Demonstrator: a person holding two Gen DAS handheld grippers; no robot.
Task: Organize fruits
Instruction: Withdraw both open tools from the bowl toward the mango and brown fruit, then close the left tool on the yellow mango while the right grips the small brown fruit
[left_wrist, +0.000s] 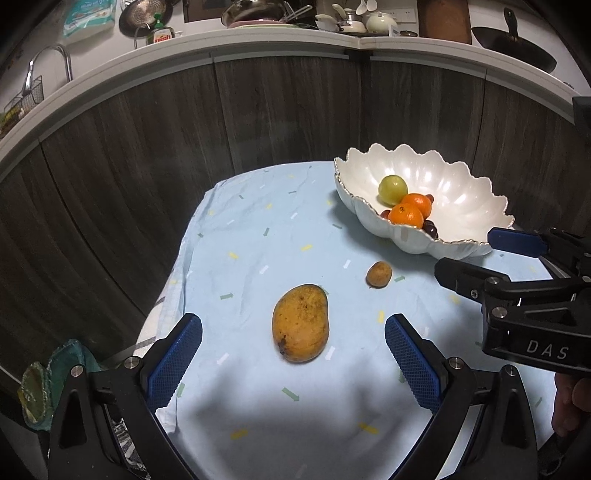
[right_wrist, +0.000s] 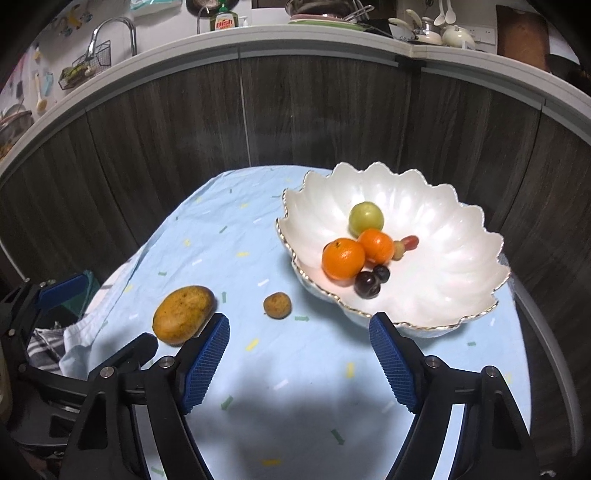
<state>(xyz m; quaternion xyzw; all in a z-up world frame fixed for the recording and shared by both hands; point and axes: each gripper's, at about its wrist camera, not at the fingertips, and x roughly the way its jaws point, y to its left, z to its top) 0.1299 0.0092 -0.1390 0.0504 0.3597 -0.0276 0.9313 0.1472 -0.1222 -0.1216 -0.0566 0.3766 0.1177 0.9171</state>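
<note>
A yellow mango (left_wrist: 300, 323) lies on the light blue cloth just ahead of my open, empty left gripper (left_wrist: 293, 354); it also shows in the right wrist view (right_wrist: 183, 314). A small brown round fruit (left_wrist: 378, 274) (right_wrist: 277, 305) lies between the mango and a white scalloped bowl (left_wrist: 458, 192) (right_wrist: 443, 236). The bowl holds a green fruit (right_wrist: 366, 218), two oranges (right_wrist: 343, 258) and dark grapes (right_wrist: 367, 283). My right gripper (right_wrist: 299, 354) is open and empty, near the bowl's front rim; it also shows in the left wrist view (left_wrist: 465, 258).
The round table with the blue cloth (left_wrist: 258, 240) stands before dark wood cabinets (left_wrist: 277, 110). A counter above carries a sink, dish soap and cookware. A striped towel (right_wrist: 48, 350) and a greenish object (left_wrist: 37, 387) lie off the table's left edge.
</note>
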